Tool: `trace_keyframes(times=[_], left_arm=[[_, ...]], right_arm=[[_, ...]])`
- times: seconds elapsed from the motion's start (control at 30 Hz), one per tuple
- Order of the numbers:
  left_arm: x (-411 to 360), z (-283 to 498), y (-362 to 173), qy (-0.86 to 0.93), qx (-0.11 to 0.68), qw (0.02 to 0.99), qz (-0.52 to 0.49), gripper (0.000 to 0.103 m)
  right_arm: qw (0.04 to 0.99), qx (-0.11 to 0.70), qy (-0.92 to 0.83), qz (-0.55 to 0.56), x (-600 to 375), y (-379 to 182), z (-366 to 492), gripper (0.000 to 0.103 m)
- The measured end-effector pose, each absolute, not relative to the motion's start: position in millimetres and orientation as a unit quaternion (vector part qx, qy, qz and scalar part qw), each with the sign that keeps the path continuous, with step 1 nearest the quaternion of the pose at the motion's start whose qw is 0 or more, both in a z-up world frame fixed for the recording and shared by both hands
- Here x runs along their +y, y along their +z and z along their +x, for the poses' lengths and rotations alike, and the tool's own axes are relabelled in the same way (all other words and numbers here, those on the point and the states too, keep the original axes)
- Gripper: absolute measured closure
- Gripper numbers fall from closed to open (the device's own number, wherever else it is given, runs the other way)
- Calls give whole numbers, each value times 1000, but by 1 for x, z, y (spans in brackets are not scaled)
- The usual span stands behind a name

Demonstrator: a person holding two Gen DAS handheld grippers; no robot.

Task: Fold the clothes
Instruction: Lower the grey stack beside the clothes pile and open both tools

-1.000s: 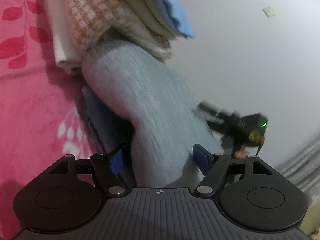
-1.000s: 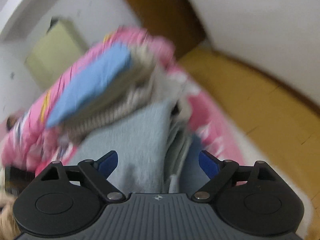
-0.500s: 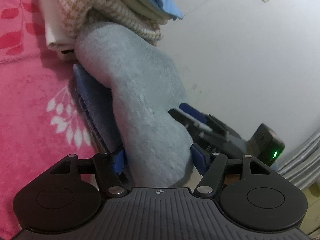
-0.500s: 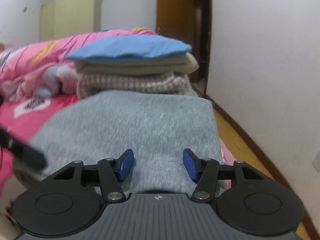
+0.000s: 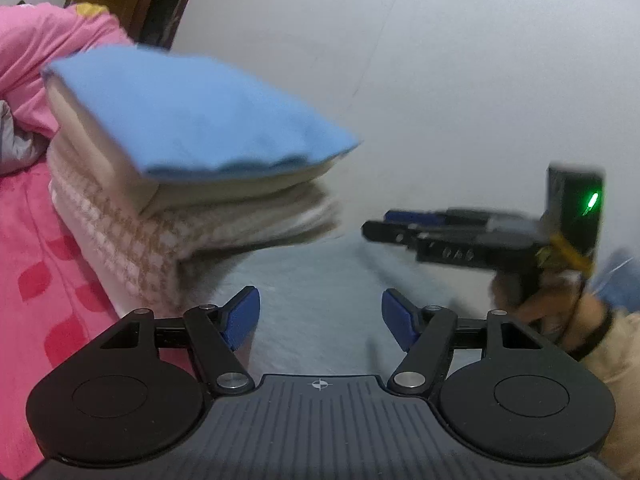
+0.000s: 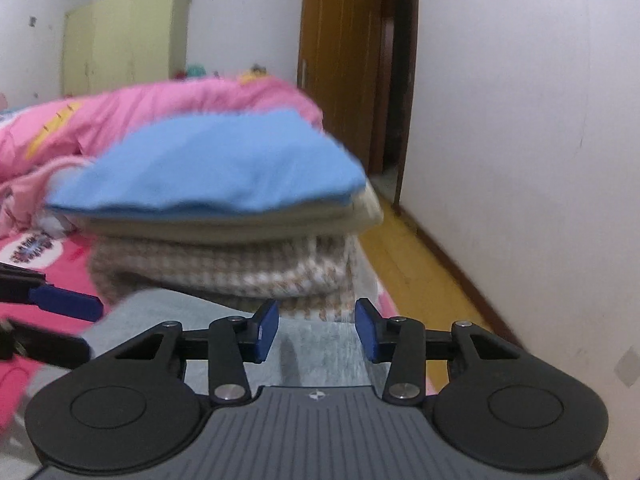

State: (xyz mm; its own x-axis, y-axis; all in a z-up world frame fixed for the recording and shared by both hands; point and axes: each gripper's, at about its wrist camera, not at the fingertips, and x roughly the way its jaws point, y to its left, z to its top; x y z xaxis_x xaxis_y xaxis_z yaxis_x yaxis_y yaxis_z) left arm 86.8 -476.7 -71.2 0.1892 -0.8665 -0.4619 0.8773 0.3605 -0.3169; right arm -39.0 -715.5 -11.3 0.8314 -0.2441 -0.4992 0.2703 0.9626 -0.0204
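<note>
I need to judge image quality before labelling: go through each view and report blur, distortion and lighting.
Left wrist view: motion blur smears the stack of folded clothes and the right gripper; the left gripper stays sharp; fisheye vignette darkens the corners. Right wrist view: the stack is blurred, the wooden door bows from fisheye distortion, lighting is soft and even, without glare.

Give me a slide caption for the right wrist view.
Right tongs closing over grey garment before folded stack.

A home bedroom: pink quilt (image 6: pixel 160 108) on a bed, green wardrobe (image 6: pixel 124 44), wooden door (image 6: pixel 340 64).
</note>
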Motion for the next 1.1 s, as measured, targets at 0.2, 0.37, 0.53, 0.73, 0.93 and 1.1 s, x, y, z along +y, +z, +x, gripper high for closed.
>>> trace_keyframes(times=[0.2,0.37,0.53,0.73,0.93,1.1], left_arm=[[-480,94,-104,-534,338,775,24,35],[-488,101,-103,-530,345,774,12,33],[-473,98,-80,-525,353,774,-3,29],[-445,78,-44,-540,309,783,7,29],[-446,36,-41,-583,283,760,51,30],[-455,21,-50,-581,278,761,79,29]], right_arm=[[945,308,-94,50,-725,-36,-24,58],[939,326,-91,54,-728,-40,-16,58],[953,277,-104,66,-725,-21,-42,58],[971,164,-160,69,-702,23,-133,58],[968,160,-180,72,-666,-4,-180,58],[949,202,-235,61,-656,-41,-175,59]])
